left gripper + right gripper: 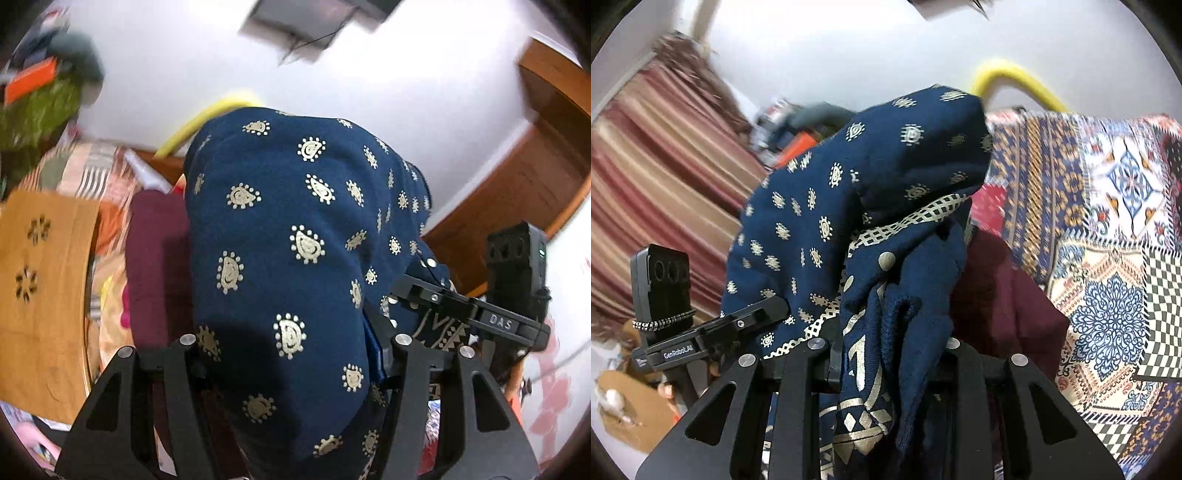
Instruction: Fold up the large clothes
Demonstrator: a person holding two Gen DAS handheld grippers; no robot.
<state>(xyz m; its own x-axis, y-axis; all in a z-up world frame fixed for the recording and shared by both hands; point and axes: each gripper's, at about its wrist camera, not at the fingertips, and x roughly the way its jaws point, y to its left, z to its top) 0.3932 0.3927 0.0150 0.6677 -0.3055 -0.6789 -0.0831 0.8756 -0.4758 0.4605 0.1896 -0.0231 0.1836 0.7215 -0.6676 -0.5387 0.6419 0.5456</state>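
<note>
With both grippers clamped on the bunched blue garment, folding looks barely begun.

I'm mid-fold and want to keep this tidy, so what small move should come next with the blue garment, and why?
Probably draw the two grippers apart to stretch the blue garment flat. It hangs bunched between the left hand-held gripper and the right hand-held gripper, lifted above the maroon cloth and patterned bedspread.

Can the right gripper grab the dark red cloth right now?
Probably not: the right gripper already holds bunched blue patterned cloth, which fills its jaws and hangs in front of the dark red cloth.
</note>
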